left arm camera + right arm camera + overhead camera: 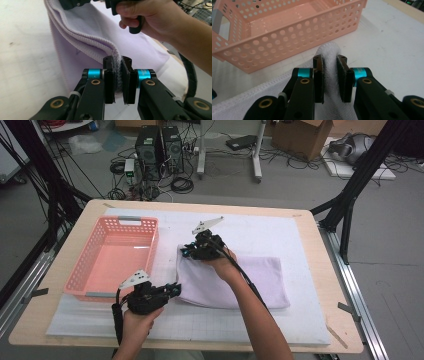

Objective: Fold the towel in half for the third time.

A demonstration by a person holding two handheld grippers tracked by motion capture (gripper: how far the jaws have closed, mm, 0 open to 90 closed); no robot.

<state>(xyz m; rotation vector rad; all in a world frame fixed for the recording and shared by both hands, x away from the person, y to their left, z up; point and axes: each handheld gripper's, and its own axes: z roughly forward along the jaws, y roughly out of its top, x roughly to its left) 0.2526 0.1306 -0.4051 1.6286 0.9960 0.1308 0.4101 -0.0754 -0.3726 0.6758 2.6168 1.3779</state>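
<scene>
Pinching towel corners, both grippers level.

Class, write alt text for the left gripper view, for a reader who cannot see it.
The left tool is shut on the stitched edge of a pale lilac towel, its black jaws pinching the folded layers above a white table cover. Farther off, the person's right hand grips the handle of the other tool at the towel's far edge.

The left gripper is pinching the stitched edge of a folded lilac towel. A hand is gripping the other gripper's black handle above the towel's far part.
</scene>
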